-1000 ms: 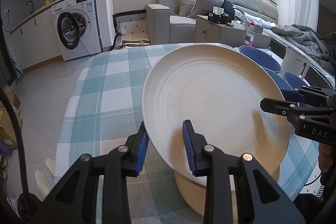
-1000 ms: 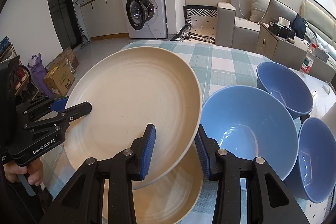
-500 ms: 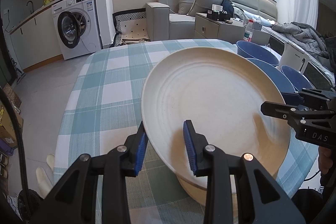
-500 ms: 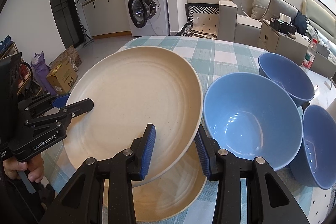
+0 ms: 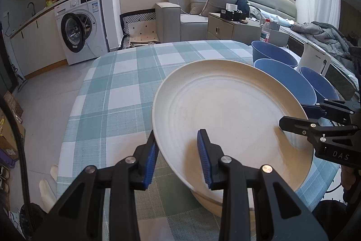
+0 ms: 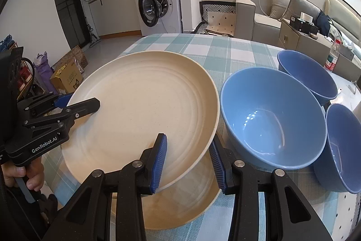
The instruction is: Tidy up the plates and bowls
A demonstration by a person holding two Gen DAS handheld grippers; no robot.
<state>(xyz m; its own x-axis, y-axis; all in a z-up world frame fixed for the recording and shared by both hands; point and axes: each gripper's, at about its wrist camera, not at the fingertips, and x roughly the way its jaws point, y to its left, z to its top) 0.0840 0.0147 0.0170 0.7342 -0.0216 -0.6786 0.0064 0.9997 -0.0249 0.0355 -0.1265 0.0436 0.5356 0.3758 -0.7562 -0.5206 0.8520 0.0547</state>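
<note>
Both tongs, angled downward, grip the cream plate (image 5: 227,114) at opposite rims.

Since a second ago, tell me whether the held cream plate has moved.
Yes. In the left wrist view the cream plate has come down toward the checked tablecloth: its far rim sits lower against the blue bowls.
</note>
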